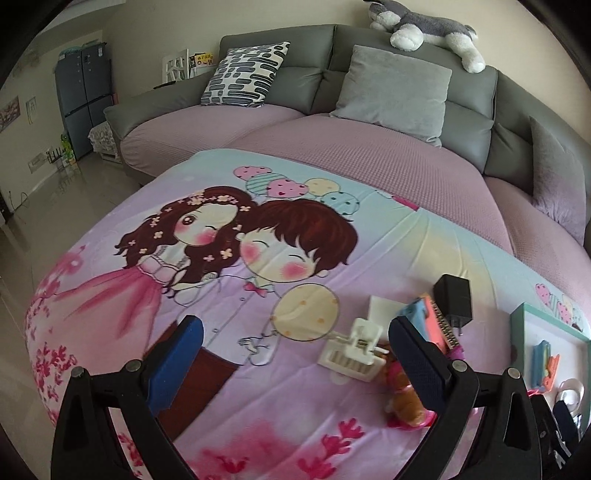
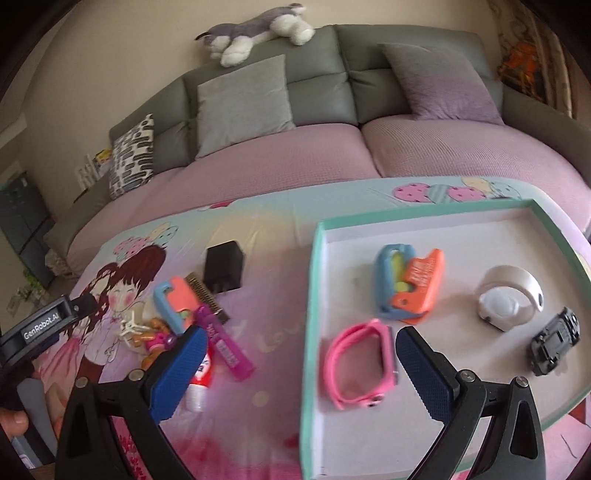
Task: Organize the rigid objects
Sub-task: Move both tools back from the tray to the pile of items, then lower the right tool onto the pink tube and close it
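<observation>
A teal-rimmed tray [image 2: 314, 295] lies on the cartoon-print table; it also shows in the left wrist view [image 1: 519, 317]. In it are a pink strap [image 2: 354, 362], a blue and orange toy [image 2: 406, 284], a white round device [image 2: 508, 295] and a black toy car [image 2: 554, 339]. Left of the tray lies a pile: black charger [image 2: 223, 267], blue-orange toy [image 2: 173, 302], pink tube [image 2: 225, 343], white clip [image 1: 354, 349], small pink doll [image 1: 400, 391]. My right gripper [image 2: 299, 360] is open above the tray's left edge. My left gripper [image 1: 295, 350] is open beside the white clip.
A grey sofa [image 2: 332, 122] with pink seat covers and cushions stands behind the table. A plush husky [image 2: 258, 29] lies on its backrest. A blue cabinet [image 1: 83, 99] stands at the far left across tiled floor.
</observation>
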Motion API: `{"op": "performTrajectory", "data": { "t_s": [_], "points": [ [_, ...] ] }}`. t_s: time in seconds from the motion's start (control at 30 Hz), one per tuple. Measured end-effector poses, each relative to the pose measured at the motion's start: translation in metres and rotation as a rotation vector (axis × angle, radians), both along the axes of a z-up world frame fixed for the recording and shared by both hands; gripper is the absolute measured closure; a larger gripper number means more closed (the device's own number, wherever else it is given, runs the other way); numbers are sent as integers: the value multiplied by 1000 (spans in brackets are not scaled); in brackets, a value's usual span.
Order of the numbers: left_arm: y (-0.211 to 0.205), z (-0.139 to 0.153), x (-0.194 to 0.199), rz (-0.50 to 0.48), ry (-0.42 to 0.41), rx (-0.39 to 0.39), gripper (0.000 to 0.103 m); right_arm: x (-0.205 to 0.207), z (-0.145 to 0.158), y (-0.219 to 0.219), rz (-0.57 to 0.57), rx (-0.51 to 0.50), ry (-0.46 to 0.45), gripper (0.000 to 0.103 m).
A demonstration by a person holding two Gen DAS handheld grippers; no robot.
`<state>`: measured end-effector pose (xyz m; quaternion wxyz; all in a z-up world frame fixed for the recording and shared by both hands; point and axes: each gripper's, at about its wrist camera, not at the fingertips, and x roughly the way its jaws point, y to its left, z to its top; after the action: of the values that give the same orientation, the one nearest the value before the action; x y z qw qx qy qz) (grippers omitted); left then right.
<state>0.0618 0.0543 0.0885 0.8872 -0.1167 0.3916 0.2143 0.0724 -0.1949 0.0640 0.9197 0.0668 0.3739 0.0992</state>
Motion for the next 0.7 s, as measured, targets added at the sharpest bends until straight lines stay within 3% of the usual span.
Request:
{"op": "performTrajectory", "data": {
  "t_s": [0.2, 0.5, 0.7],
  "points": [
    [13, -7, -2, -15, 55, -2, 3, -2, -2, 37, 104, -39, -4, 0],
    [19, -19, -1, -43, 97, -65, 3, 0, -13, 63, 163, -39, 15, 0],
    [16, -18, 2, -85, 72, -150, 3, 7, -12, 69, 160, -64, -10, 13]
  ]
}}
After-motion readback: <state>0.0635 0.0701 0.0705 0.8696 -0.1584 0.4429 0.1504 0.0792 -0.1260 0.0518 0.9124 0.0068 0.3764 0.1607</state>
